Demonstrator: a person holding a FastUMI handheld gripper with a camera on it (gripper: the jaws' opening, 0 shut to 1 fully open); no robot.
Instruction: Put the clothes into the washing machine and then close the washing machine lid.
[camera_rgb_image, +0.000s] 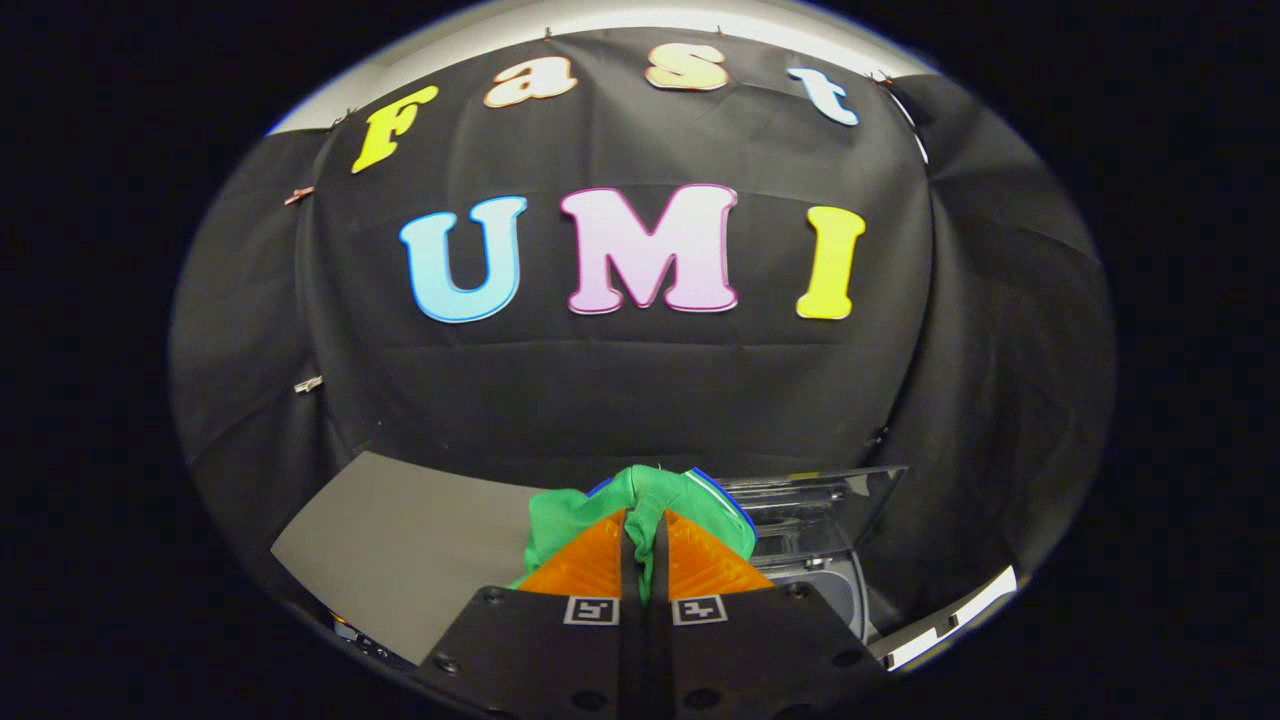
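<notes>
A green cloth (600, 505) with a blue-edged trim is pinched between my two orange fingers (585, 565), bunched up over and ahead of their tips. My gripper (643, 520) is shut on it and holds it up in the air. Just beyond and to the right of the fingers stands the washing machine's raised clear lid (830, 500). Below the lid, part of the machine's white rim (855, 590) curves around a dark opening. The cloth hides the rest of the opening.
A grey table top (400, 540) stretches out to the left of the fingers. The black cloth wall (640, 390) rises close behind the machine and wraps around both sides. A white edge (950, 615) runs low on the right.
</notes>
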